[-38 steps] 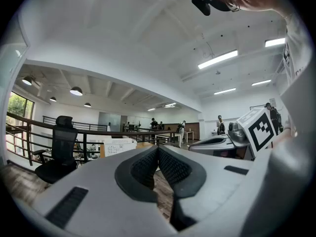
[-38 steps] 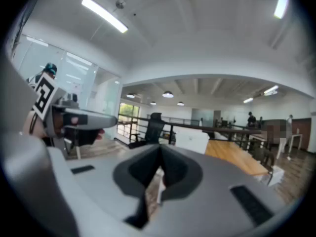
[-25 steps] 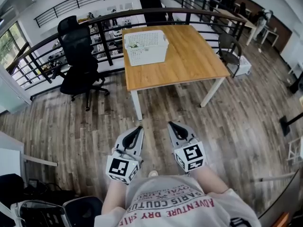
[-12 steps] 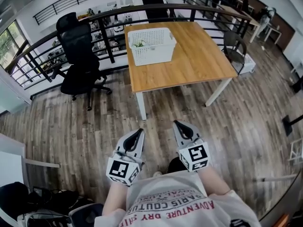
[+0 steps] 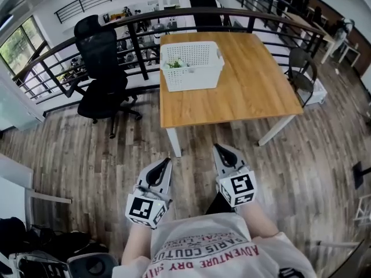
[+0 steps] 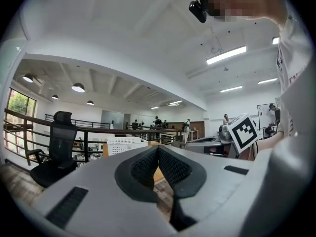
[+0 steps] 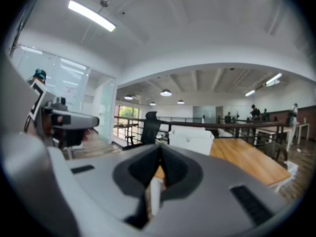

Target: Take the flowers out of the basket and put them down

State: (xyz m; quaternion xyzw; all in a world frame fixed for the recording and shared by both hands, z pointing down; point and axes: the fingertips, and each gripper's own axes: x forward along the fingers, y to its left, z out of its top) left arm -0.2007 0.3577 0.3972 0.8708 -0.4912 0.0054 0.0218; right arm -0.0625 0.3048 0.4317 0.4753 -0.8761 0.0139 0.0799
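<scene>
White plastic basket (image 5: 197, 68) holding the flowers (image 5: 175, 64) sits on a wooden table (image 5: 249, 91) in the upper centre of the head view, well apart from both hand-held grippers at lower centre.
Left gripper (image 5: 164, 163) and right gripper (image 5: 218, 150), each with jaws pressed together on nothing, point toward the table; only plank floor (image 5: 87, 149) lies between them and its near edge. A black office chair (image 5: 101, 57) stands upper left, a dark railing (image 5: 134, 45) runs behind the basket, and a second chair (image 5: 301, 68) stands at the table's right end. The shirt (image 5: 203, 248) print, seen upside down, reads in part "PARIS COUTU" and "ADVENTURE DRY".
</scene>
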